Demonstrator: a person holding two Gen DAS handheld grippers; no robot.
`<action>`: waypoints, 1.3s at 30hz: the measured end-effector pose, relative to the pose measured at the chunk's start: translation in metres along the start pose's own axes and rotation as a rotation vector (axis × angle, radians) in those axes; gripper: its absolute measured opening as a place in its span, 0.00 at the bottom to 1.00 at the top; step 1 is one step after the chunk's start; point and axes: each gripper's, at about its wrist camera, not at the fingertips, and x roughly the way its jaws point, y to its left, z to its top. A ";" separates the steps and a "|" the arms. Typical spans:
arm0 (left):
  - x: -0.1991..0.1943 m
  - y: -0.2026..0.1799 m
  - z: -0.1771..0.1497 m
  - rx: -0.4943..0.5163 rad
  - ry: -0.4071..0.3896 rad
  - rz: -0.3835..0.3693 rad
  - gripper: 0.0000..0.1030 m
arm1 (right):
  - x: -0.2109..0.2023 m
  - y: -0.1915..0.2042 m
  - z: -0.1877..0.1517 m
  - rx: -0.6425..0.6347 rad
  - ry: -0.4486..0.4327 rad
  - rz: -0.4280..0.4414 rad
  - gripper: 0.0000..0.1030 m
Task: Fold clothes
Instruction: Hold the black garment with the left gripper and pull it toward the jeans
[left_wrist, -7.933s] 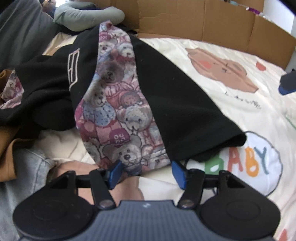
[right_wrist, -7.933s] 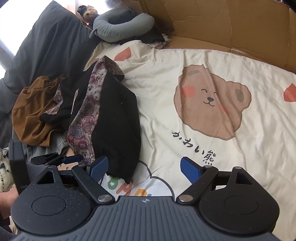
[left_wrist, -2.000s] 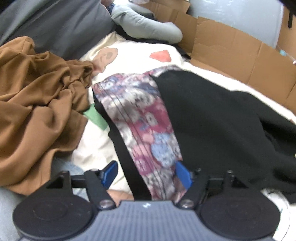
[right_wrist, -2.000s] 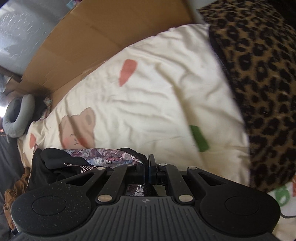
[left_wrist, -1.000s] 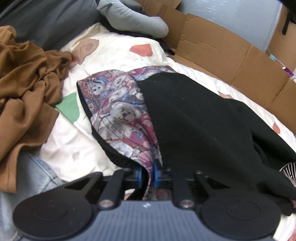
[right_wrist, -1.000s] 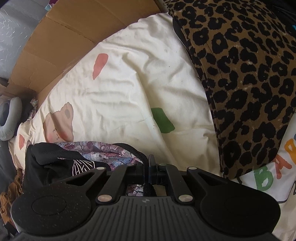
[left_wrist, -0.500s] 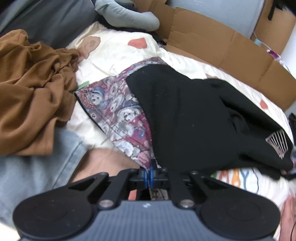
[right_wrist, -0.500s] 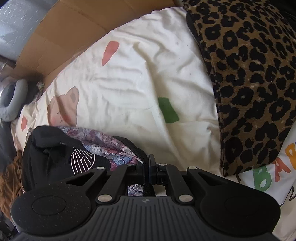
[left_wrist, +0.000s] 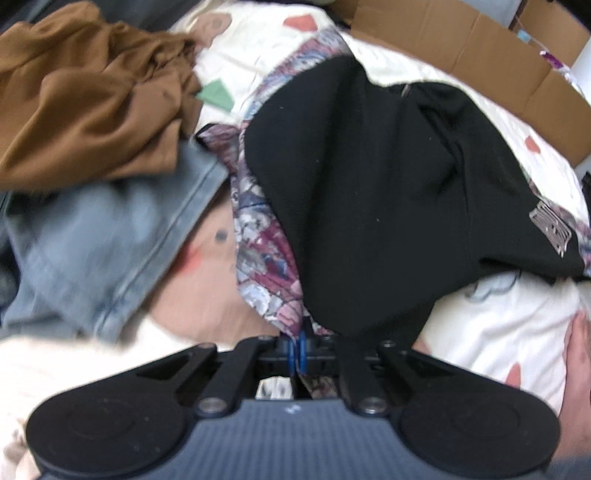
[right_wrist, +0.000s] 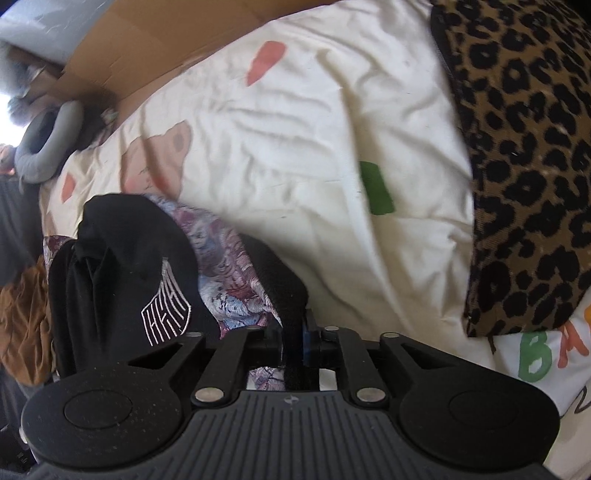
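Note:
The garment is a black top (left_wrist: 369, 184) with a bear-print lining (left_wrist: 258, 240), lying crumpled on the cream bedsheet (right_wrist: 295, 129). My left gripper (left_wrist: 297, 350) is shut on its near edge, where lining and black cloth meet. In the right wrist view the same black top (right_wrist: 122, 266) shows a white logo (right_wrist: 166, 314). A black hem strip (right_wrist: 284, 291) runs down between the fingers of my right gripper (right_wrist: 293, 343). Its jaws are opening, slightly parted, with the hem still between them.
A brown garment (left_wrist: 85, 96) and pale blue jeans (left_wrist: 92, 240) lie to the left of the top. Cardboard walls (left_wrist: 480, 44) border the far side of the bed. A leopard-print cushion (right_wrist: 528, 166) lies at the right, a grey neck pillow (right_wrist: 48, 144) far left.
My left gripper has pulled the top's edge back and up, bringing the jeans into view. The right gripper's jaws, shut before, have parted a little around the black hem.

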 end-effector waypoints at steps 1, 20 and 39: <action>-0.001 0.003 -0.004 -0.008 0.011 0.007 0.03 | 0.000 0.002 0.000 -0.014 0.003 -0.001 0.28; -0.039 0.035 -0.058 -0.081 0.186 0.117 0.15 | 0.002 0.016 0.010 -0.056 0.014 0.091 0.48; -0.025 0.022 0.101 0.076 -0.126 0.066 0.30 | 0.037 0.077 0.054 -0.168 -0.045 0.158 0.49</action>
